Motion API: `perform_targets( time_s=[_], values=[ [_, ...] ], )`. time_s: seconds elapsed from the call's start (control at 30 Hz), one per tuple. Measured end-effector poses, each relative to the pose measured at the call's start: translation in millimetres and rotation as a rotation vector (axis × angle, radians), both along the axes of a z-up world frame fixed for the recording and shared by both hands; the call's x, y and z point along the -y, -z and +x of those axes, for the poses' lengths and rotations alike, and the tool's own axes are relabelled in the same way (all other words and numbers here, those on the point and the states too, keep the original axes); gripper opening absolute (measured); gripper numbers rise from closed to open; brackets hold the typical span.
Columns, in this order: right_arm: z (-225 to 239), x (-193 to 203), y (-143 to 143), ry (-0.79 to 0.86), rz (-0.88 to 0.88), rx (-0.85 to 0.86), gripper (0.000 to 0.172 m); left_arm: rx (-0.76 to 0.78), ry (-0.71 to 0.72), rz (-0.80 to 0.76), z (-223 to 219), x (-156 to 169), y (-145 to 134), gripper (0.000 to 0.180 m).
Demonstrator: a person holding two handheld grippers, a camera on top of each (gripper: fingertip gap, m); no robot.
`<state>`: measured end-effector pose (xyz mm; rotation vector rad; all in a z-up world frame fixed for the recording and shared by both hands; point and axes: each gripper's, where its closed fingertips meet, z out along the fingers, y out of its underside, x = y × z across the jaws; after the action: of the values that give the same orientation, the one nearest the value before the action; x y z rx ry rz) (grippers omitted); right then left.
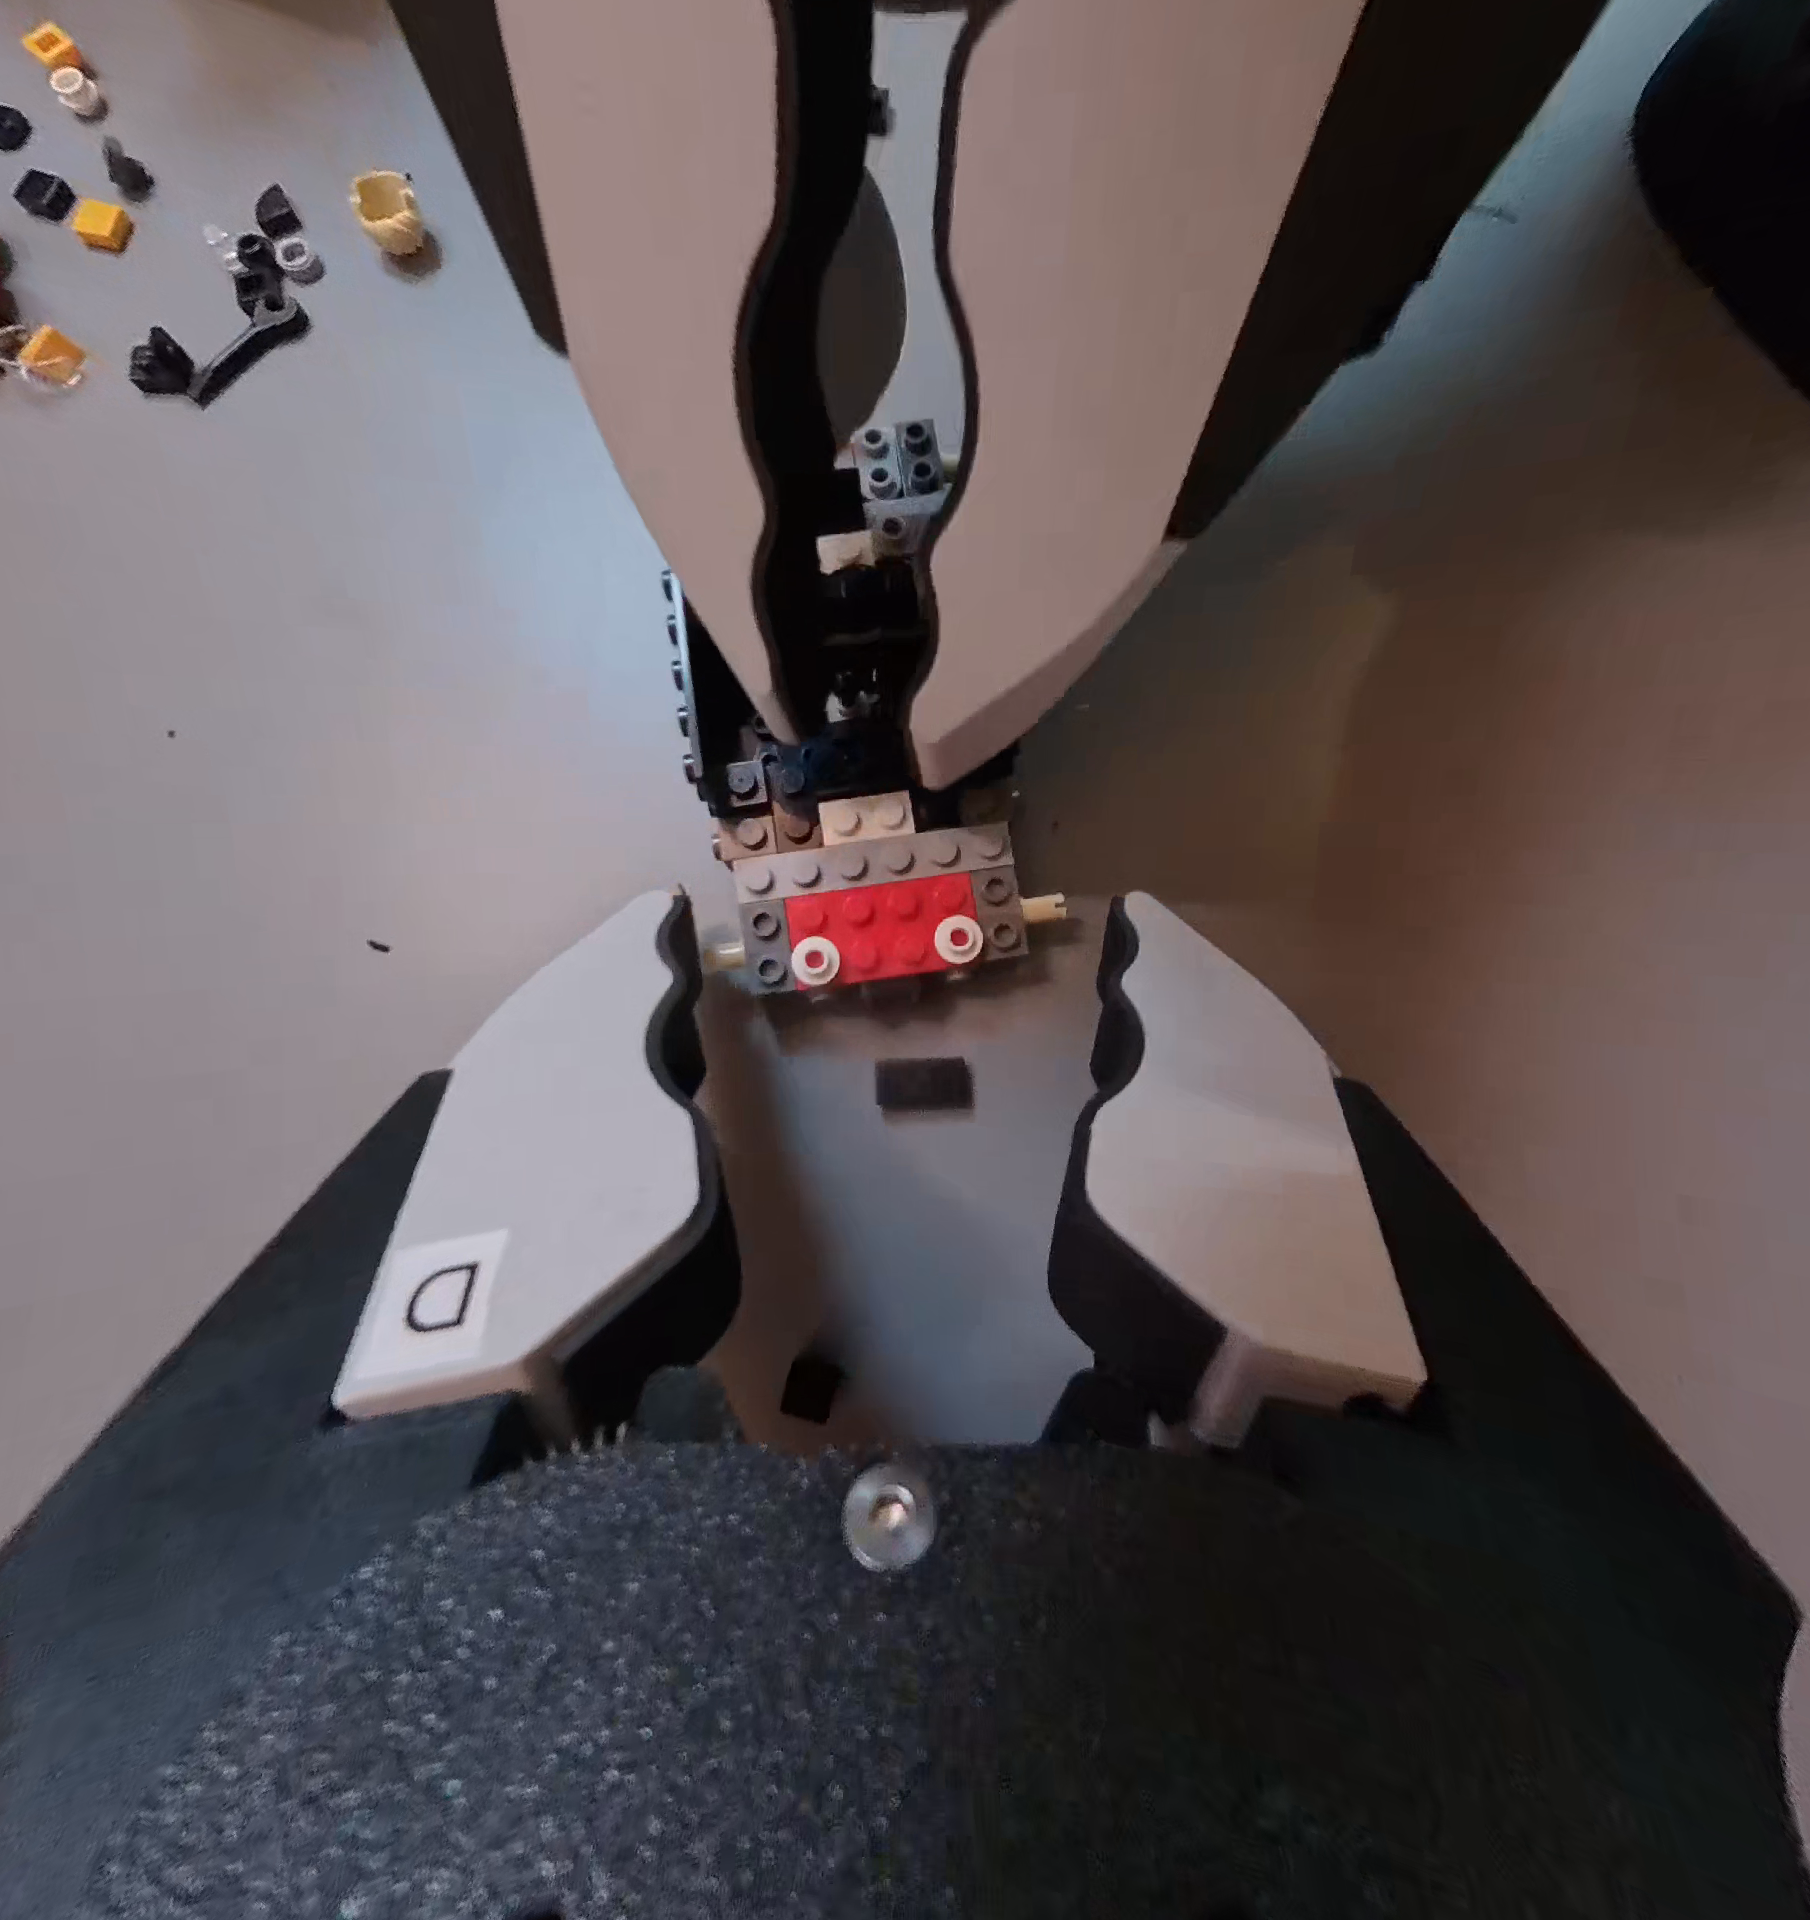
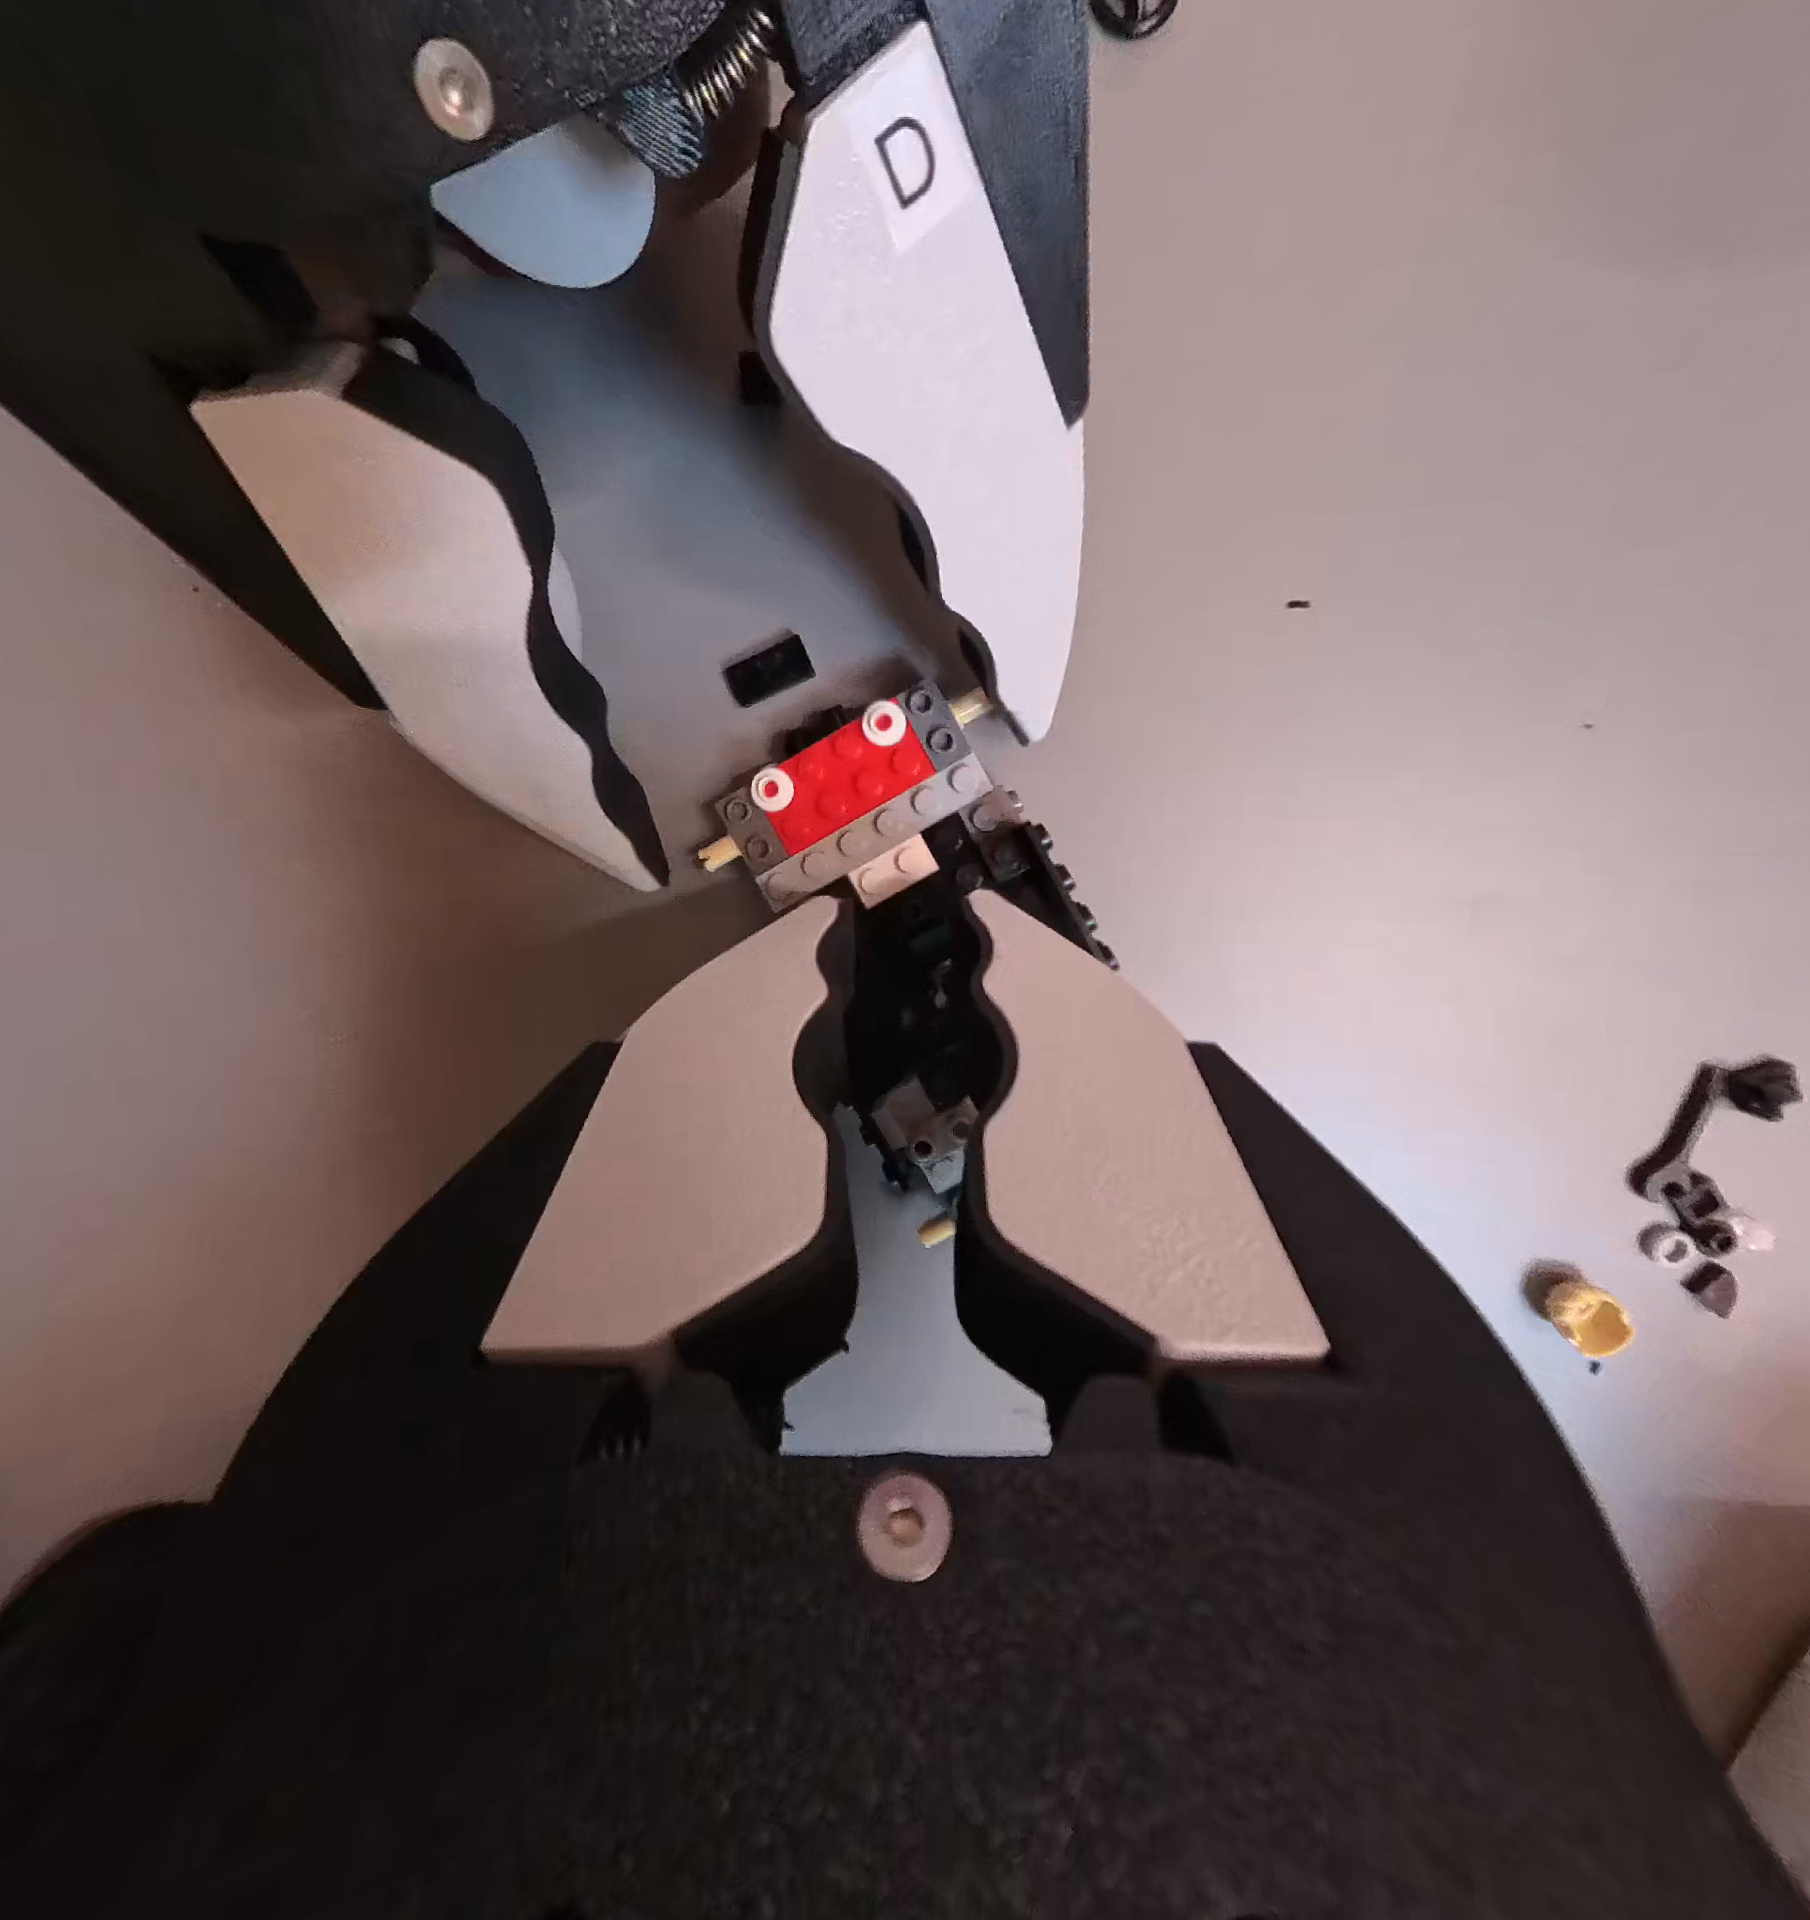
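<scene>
Right hand-held gripper [image 2: 906,935]: closed on the brick-built model's [image 2: 859,800] black midsection, apparently steadying it on the counter [image 2: 1400,520]. Left hand-held gripper [image 1: 896,925]: wide open, flanking the model's red-plated end, pads apart from it.

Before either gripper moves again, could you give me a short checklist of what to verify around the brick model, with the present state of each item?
1. Right gripper shut on the brick model: ok, its fingers close on the model's black middle.
2. Left gripper free of the model: ok, jaws wide open, a gap showing on each side of the red plate.
3. Tan axle pins clear of the left fingers: cannot tell; one pin looks very close.
4. Two white round studs seated on the red plate: ok.
5. Loose pieces away from both grippers: ok.
6. Small black tile beneath the left jaws: not ok.
</scene>
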<state>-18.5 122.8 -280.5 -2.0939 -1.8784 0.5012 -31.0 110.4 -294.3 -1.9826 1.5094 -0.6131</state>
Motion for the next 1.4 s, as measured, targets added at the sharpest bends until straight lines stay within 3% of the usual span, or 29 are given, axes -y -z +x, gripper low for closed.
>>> perform_targets(
  time_s=[0.23,0.47,0.8,0.9,0.97,1.03,1.13,1.3,1.4],
  values=[
    [0.7,2.4,7.7,0.006,-0.077,0.044,0.021,-0.012,-0.004,0.010,3.0,1.8,3.7,0.059],
    [1.7,3.6,8.2,0.046,-0.212,0.090,0.019,-0.005,-0.020,0.011,3.1,2.1,3.3,0.059],
    [1.9,-2.0,8.1,-0.017,-0.113,0.039,0.015,-0.015,-0.026,-0.015,1.6,2.7,3.3,0.060],
    [2.2,-1.6,4.9,-0.033,-0.061,0.002,0.012,-0.020,-0.025,-0.024,1.3,2.9,3.0,0.060],
    [-18.6,15.9,-14.8,-0.068,-0.132,-0.172,0.008,-0.005,-0.023,-0.026,5.1,2.3,2.7,0.059],
    [-16.6,8.1,-7.5,-0.107,0.036,-0.107,0.007,-0.024,-0.023,-0.016,4.8,0.8,2.6,0.059],
    [-4.3,5.3,-18.6,-0.020,-0.086,-0.211,0.007,-0.015,-0.038,-0.028,-1.1,0.2,3.0,0.059],
    [1.6,3.8,-46.2,0.031,-0.033,-0.377,0.007,0.002,-0.024,-0.038,-1.7,-0.5,2.6,0.059],
    [0.8,8.8,-57.7,0.038,0.021,-0.475,0.007,0.049,-0.009,-0.039,-5.2,1.2,-3.4,0.069]
  ],
)
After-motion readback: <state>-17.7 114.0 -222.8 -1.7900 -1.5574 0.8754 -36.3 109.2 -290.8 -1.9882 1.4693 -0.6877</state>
